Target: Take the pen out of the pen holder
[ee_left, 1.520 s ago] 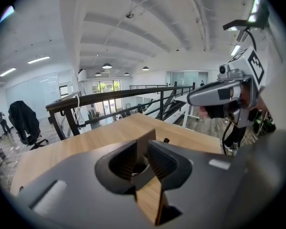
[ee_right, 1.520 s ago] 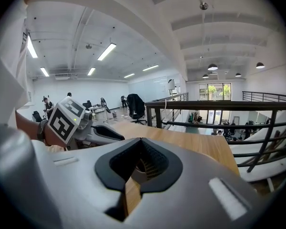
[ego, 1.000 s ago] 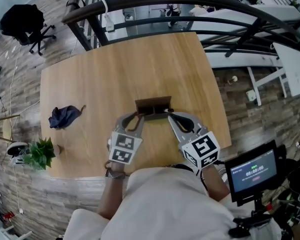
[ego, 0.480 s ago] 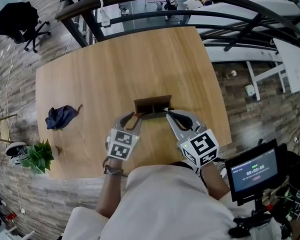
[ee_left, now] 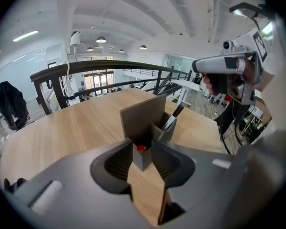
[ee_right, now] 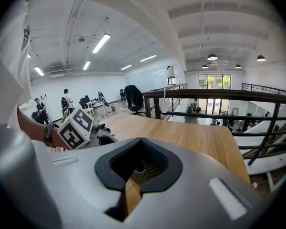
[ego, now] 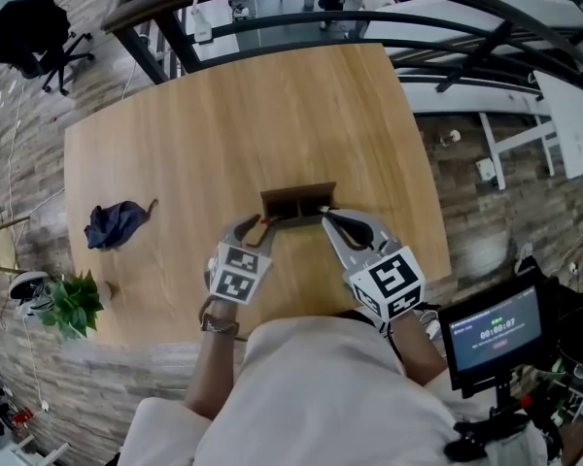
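Observation:
The brown pen holder point(ego: 297, 203) stands on the wooden table point(ego: 223, 115), its tall back panel point(ee_left: 143, 118) upright. A black-and-white pen point(ee_left: 172, 119) leans in its right compartment. A red-topped item point(ee_left: 141, 148) sits in the small front compartment. My left gripper point(ego: 257, 224) points down at the holder's left end. Its jaws have just been opening and now stand open on either side of that small compartment point(ee_left: 142, 159). My right gripper point(ego: 327, 215) hovers by the holder's right end, its tips meeting point(ee_right: 140, 141) with nothing seen between them.
A dark blue cloth point(ego: 117, 223) lies on the table's left side, and a small green plant point(ego: 70, 304) stands at the near left corner. A dark railing point(ego: 369, 3) runs behind the table. A monitor point(ego: 491, 336) stands off the near right edge.
My left gripper has sunk toward the holder's left end and its jaws have spread wider. The right gripper has stayed put.

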`<state>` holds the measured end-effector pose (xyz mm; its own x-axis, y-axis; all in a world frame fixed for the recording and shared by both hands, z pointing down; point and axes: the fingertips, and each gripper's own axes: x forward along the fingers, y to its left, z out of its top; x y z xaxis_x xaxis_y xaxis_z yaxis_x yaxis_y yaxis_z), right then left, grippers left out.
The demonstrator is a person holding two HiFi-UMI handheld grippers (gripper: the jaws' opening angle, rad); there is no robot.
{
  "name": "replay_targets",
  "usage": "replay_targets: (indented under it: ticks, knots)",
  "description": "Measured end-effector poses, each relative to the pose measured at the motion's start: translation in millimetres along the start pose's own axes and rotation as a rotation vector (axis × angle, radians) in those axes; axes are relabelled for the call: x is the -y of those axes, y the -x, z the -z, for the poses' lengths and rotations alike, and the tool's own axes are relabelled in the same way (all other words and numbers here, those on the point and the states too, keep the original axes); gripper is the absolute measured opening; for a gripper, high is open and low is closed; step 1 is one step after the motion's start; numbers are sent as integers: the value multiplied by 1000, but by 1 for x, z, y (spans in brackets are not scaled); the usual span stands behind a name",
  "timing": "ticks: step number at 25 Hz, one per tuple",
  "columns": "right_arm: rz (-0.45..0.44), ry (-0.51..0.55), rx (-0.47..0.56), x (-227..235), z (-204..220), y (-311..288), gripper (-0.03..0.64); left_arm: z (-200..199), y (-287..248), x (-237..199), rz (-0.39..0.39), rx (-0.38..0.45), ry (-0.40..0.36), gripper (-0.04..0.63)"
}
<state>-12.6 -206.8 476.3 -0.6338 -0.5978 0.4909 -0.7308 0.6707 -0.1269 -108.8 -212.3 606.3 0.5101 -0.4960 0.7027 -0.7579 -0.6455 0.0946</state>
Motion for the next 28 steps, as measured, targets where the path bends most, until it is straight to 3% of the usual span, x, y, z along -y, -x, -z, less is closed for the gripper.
replay_targets:
  ticks: [9, 18, 28]
  knots:
    - [-9, 5, -11, -3, 3, -5, 3, 9, -8, 2, 13, -10, 2, 118]
    - [-18, 13, -14, -5, 3, -7, 3, 12, -10, 1, 0, -30, -5, 52]
    - [-18, 14, -8, -3, 2, 0, 3, 11, -10, 4, 3, -10, 16, 38]
